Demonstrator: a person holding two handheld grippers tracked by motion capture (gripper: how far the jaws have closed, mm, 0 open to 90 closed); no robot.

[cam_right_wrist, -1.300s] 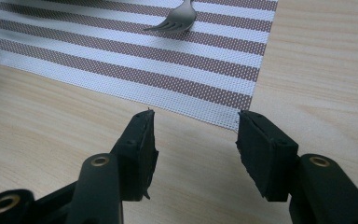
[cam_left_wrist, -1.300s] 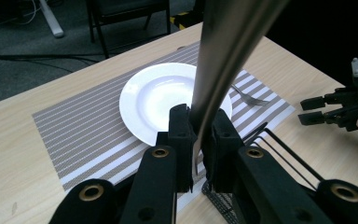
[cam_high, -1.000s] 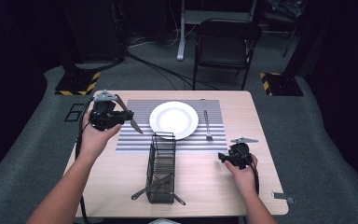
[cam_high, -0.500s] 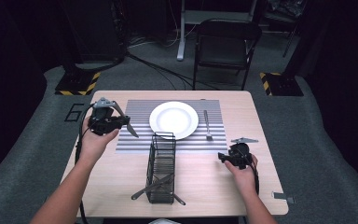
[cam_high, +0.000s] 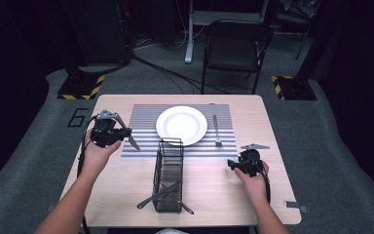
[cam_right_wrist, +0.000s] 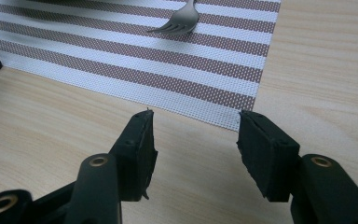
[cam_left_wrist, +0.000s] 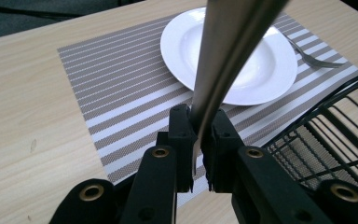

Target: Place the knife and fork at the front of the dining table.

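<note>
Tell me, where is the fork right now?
In the high view the fork lies on the striped placemat, just right of the white plate, beyond the open right gripper.

The left forearm comes in from the bottom edge, slanting up toward the table's left side; its hand (cam_high: pixel 96 155) carries the black two-jaw left gripper (cam_left_wrist: pixel 199 140), jaws clamped together on the thin silver metal knife (cam_left_wrist: pixel 223 60); the right forearm lies low at the near right, hand (cam_high: pixel 253 176) gripping the black two-jaw right gripper (cam_right_wrist: pixel 193 140), jaws parted with nothing between them.
</note>
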